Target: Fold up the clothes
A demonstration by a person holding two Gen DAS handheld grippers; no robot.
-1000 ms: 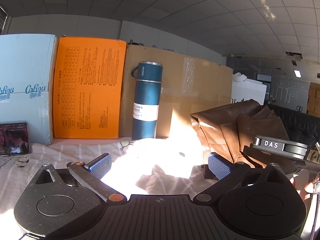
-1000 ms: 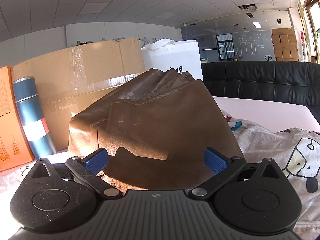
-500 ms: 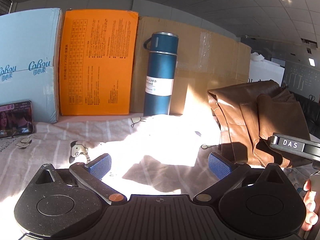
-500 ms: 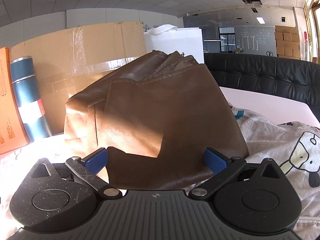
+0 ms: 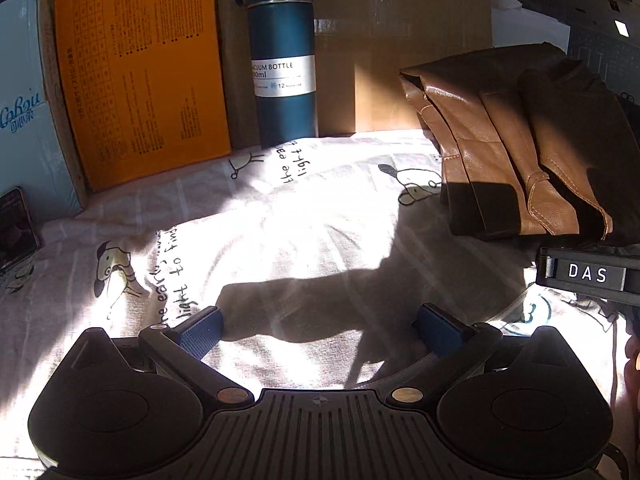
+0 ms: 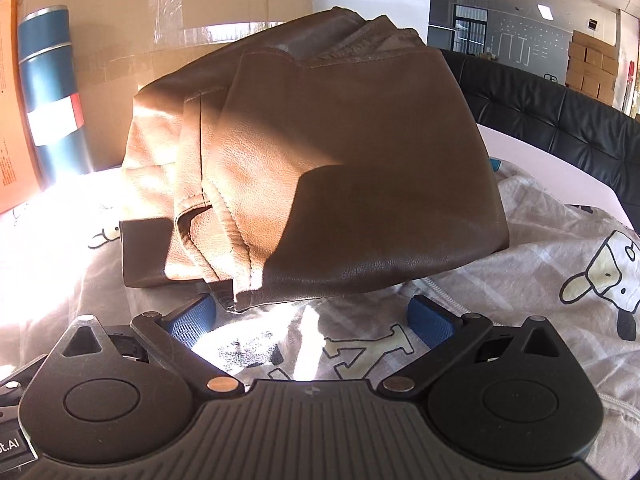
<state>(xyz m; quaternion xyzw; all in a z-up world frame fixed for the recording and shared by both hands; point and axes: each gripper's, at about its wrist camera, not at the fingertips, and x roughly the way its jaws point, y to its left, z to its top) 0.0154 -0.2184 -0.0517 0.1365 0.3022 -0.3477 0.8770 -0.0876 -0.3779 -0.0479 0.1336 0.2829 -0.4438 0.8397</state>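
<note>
Both grippers, left gripper [image 5: 318,332] and right gripper [image 6: 310,322], wide open, holding nothing; stiff brown jacket [image 6: 320,168] (folded already) could spring apart if nudged.

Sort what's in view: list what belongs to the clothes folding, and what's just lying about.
Job:
brown leather jacket, folded
left claw, open
right claw, open

Lying about:
blue vacuum bottle
orange box
light blue box
phone
printed sheet
</note>
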